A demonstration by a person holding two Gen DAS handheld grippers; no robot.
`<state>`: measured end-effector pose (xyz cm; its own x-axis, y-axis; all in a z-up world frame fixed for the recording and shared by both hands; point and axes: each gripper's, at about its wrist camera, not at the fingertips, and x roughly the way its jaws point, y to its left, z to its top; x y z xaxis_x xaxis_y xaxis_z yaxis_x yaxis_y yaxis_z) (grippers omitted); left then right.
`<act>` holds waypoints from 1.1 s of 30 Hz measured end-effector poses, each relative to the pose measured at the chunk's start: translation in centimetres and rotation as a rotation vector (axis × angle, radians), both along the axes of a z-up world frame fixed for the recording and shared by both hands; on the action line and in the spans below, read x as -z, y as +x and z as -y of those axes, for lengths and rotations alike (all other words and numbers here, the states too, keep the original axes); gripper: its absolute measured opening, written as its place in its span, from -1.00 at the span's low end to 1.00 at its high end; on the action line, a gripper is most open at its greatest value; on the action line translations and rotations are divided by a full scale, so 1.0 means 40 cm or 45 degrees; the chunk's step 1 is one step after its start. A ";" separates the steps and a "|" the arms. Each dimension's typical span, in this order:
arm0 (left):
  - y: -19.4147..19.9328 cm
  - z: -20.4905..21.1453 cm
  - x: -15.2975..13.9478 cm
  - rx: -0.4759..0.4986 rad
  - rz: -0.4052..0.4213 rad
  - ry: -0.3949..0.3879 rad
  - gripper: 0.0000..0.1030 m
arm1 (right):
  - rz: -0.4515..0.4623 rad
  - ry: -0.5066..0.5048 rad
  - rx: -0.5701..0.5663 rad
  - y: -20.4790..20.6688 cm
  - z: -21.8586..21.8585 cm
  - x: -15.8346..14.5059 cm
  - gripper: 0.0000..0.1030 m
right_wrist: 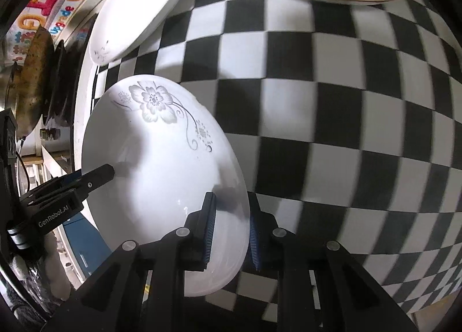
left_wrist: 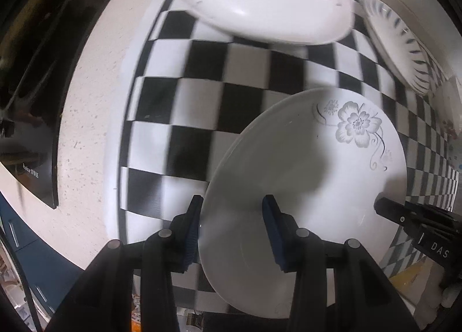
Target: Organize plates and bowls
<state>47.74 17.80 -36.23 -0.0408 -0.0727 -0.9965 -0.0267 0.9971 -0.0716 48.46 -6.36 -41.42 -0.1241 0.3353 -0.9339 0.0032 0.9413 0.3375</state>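
Observation:
A white plate with a grey flower print (left_wrist: 311, 164) is held off the checkered mat (left_wrist: 202, 95), tilted. My left gripper (left_wrist: 231, 231) straddles its rim with the jaws wide, the pads apart from the plate. My right gripper (right_wrist: 231, 228) is shut on the opposite rim of the same plate (right_wrist: 161, 159). The right gripper's finger shows in the left wrist view (left_wrist: 404, 216), the left gripper's in the right wrist view (right_wrist: 86, 182). A pink-flowered plate (left_wrist: 260, 0) and a blue-edged plate (left_wrist: 395, 43) lie farther back on the mat.
A black glossy stove top (left_wrist: 31, 101) lies left of the mat on the speckled counter (left_wrist: 86, 144). In the right wrist view dark pans (right_wrist: 37, 81) stand at the left, with colourful packaging (right_wrist: 43, 6) behind them. The mat (right_wrist: 346, 130) stretches right.

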 end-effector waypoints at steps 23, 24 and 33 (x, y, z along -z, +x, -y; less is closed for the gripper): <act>-0.042 0.302 -0.033 0.234 -0.053 -0.029 -0.24 | -0.011 -0.045 0.231 -0.097 0.369 -0.003 -0.55; -0.045 0.297 -0.033 0.229 -0.059 -0.028 -0.24 | -0.019 -0.042 0.231 -0.102 0.376 0.004 -0.55; -0.063 0.252 -0.054 0.183 -0.072 -0.007 -0.23 | -0.029 -0.033 0.194 -0.109 0.389 0.040 -0.55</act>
<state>45.21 7.72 -34.09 -0.1071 -0.0675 -0.9920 0.1126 0.9905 -0.0796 44.08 -21.92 -43.01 -0.0949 0.3278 -0.9400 0.1542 0.9377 0.3115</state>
